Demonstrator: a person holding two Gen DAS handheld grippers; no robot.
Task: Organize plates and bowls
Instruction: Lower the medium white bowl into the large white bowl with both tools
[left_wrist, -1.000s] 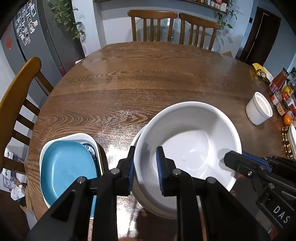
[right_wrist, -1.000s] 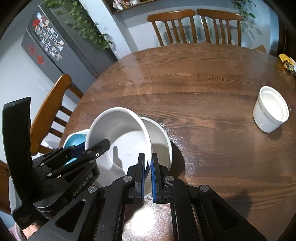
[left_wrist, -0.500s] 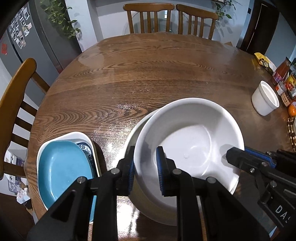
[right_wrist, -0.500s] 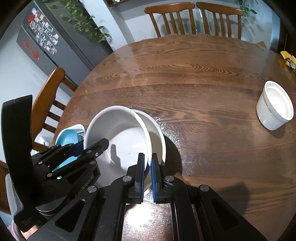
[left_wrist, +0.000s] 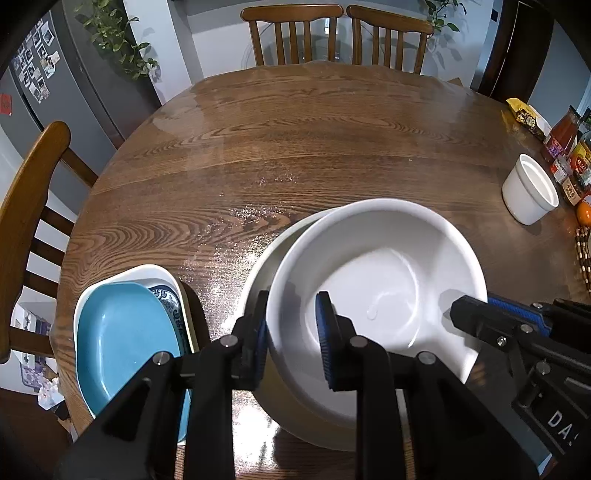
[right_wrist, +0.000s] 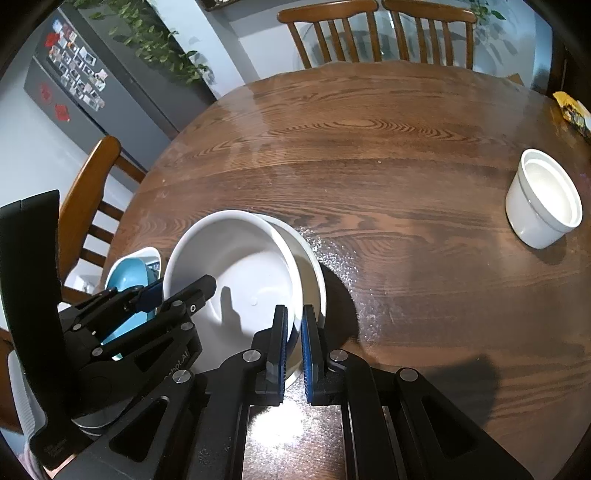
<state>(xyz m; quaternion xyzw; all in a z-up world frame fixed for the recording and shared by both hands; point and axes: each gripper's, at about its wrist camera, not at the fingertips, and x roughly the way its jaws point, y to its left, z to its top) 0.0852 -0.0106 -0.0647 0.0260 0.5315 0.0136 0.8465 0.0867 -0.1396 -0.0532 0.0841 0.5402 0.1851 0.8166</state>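
Left gripper (left_wrist: 290, 332): we saw it low at the near edge of the table (left_wrist: 314, 133), reaching forward, its two blue-padded fingers (left_wrist: 325, 332) clamped on the near-left rim of the large white bowl (left_wrist: 384, 291), one finger outside the wall and one inside.
Right gripper (right_wrist: 293, 332): we saw it reaching forward from the near side, fingers drawn close together across the right rim of the same large white bowl (right_wrist: 236, 266).
Large white bowl: it opened upward, tilted, its round rim giving no long axis; it sat partly inside a second white bowl (right_wrist: 314, 266) beneath it, off-centre.
Second white bowl: it rested on the table with its mouth up.
Blue plate (left_wrist: 122, 339): it lay flat in a white dish (left_wrist: 162, 271) left of the bowls, its long axis running near to far.
Small white cup (right_wrist: 543, 199): it stood upright, well apart at the right.
Chairs (left_wrist: 336, 33): two stood at the far side.
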